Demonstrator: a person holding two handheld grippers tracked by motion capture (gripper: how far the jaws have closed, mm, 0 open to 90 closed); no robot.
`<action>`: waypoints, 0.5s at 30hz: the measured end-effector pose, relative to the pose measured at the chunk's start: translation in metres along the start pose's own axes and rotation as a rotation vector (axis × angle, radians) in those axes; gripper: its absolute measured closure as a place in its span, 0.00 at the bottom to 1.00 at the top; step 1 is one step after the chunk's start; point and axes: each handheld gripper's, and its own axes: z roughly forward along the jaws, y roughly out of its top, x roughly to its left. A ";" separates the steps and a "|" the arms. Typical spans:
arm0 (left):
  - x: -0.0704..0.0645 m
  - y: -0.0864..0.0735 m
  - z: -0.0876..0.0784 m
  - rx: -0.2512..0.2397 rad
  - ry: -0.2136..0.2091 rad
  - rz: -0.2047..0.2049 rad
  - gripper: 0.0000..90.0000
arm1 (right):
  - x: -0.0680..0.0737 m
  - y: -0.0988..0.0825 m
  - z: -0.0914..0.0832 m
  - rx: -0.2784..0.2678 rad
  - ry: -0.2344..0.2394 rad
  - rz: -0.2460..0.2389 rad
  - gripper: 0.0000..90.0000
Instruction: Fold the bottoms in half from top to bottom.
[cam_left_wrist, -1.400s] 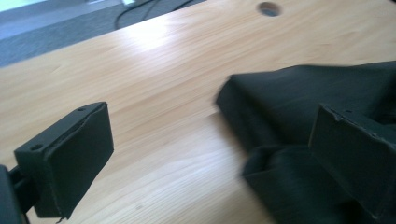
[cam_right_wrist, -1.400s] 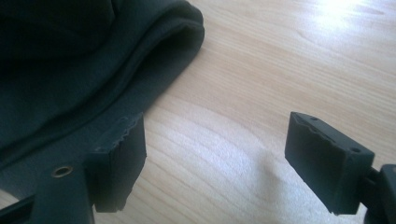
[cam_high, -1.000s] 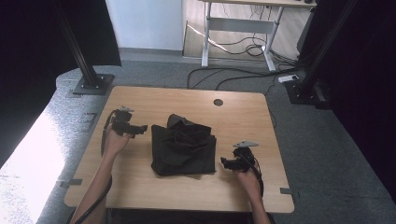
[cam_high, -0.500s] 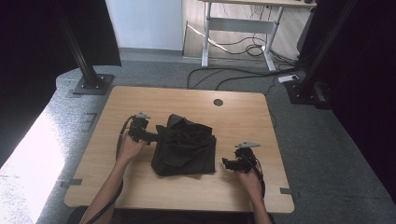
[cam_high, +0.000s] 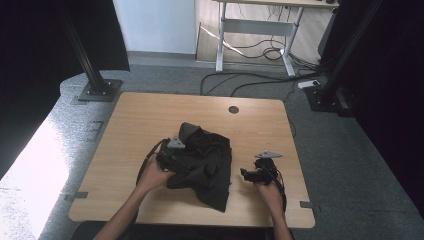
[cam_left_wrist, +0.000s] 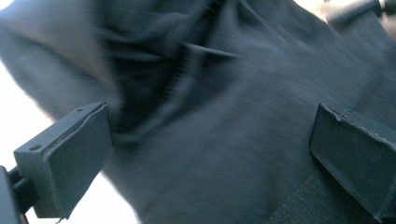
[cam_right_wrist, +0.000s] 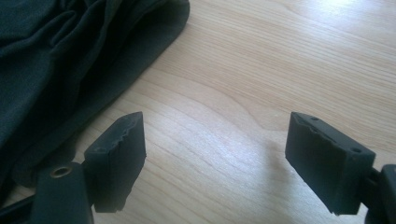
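The worktop (cam_high: 150, 120) is a light wooden slab with bare board across its far half, down its left side and along the near right corner; a round cable hole (cam_high: 233, 109) sits near the far edge. A dark garment (cam_high: 207, 162) lies crumpled at the middle of the worktop, slightly nearer the person, folded in loose ridges, its lower corner reaching close to the near edge. The left claw (cam_high: 176, 159) sits over the garment's left margin, jaws wide apart with cloth spread between them, not pinched. The right claw (cam_high: 248, 174) rests just beside the garment's right edge over bare wood, jaws standing wide, holding nothing.
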 end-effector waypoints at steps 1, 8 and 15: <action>-0.005 -0.001 0.000 0.001 -0.010 0.011 0.00 | 0.000 0.000 -0.001 0.000 0.000 0.000 0.23; -0.009 -0.006 -0.022 -0.051 0.017 0.006 0.00 | 0.001 0.008 -0.007 -0.023 0.007 -0.003 0.23; -0.003 -0.032 -0.016 -0.014 0.044 -0.036 0.00 | 0.023 0.045 -0.015 -0.060 0.064 -0.067 0.26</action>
